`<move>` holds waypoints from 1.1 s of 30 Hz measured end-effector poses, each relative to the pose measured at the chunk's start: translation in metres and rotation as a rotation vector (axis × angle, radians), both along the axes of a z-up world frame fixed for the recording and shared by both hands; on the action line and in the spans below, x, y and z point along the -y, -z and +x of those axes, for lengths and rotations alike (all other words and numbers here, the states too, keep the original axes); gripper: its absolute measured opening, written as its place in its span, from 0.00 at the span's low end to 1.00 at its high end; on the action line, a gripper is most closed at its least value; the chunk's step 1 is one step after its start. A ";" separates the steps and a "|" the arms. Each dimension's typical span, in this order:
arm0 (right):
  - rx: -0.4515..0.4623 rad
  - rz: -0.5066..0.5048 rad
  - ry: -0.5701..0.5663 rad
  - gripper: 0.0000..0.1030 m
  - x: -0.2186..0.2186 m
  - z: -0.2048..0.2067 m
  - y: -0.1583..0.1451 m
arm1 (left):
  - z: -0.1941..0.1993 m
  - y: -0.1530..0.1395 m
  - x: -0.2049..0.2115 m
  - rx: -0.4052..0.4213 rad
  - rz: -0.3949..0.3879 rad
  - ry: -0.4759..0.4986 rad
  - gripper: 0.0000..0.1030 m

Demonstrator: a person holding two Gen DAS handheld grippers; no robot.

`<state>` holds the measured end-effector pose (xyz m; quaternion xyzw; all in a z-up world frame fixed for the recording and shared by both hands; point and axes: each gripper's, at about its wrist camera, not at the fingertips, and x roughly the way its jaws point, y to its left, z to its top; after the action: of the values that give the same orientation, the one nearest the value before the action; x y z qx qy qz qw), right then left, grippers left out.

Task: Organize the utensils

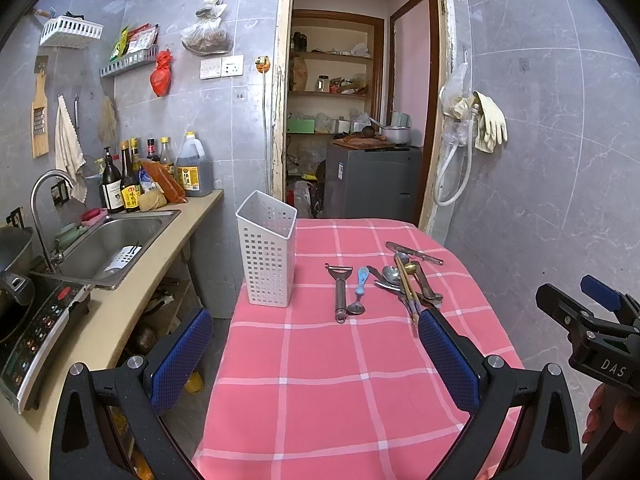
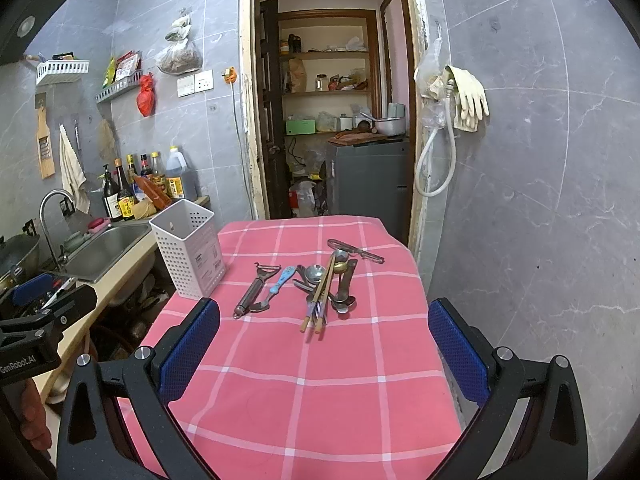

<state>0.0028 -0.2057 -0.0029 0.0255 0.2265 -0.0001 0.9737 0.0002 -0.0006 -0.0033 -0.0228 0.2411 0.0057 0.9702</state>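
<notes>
A white perforated utensil holder (image 1: 267, 256) (image 2: 188, 248) stands upright and empty at the far left of the pink checked tablecloth (image 1: 320, 392) (image 2: 304, 384). Right of it lie a metal peeler (image 1: 340, 292) (image 2: 250, 290) and a blue-handled spoon (image 1: 360, 288) (image 2: 280, 280). Further right, a pile of spoons and chopsticks (image 1: 408, 280) (image 2: 326, 284) has a long metal tool (image 1: 414, 253) (image 2: 356, 250) behind it. My left gripper (image 1: 315, 316) and right gripper (image 2: 324, 304) hover over the near half of the table, both open and holding nothing.
A counter along the left carries a steel sink (image 1: 112, 240) (image 2: 108, 248), sauce bottles (image 1: 132, 184) and an induction cooker (image 1: 36, 332). Behind the table a doorway opens onto a grey appliance (image 1: 372, 180) and shelves. A tiled wall (image 1: 560, 160) runs close along the table's right side.
</notes>
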 end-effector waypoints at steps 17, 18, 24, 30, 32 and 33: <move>0.001 0.000 0.001 0.99 -0.001 -0.001 0.000 | -0.001 -0.003 -0.003 -0.001 -0.006 -0.006 1.00; 0.002 0.000 0.001 0.99 -0.001 -0.002 0.000 | -0.001 -0.003 -0.003 -0.001 -0.006 -0.006 1.00; 0.000 0.002 0.001 0.99 0.000 -0.002 -0.001 | -0.001 -0.003 -0.003 0.000 -0.009 -0.003 1.00; 0.002 -0.001 0.001 0.99 -0.001 -0.003 0.000 | -0.003 -0.003 -0.005 0.001 -0.013 -0.005 1.00; 0.003 0.000 0.000 0.99 -0.001 -0.003 0.000 | -0.003 -0.003 -0.004 0.001 -0.011 -0.004 1.00; 0.003 -0.001 0.000 0.99 -0.001 -0.003 0.000 | -0.003 -0.003 -0.005 0.001 -0.010 -0.004 1.00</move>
<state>-0.0001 -0.2046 -0.0033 0.0250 0.2250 -0.0001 0.9740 -0.0029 0.0040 -0.0003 -0.0282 0.2404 0.0065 0.9703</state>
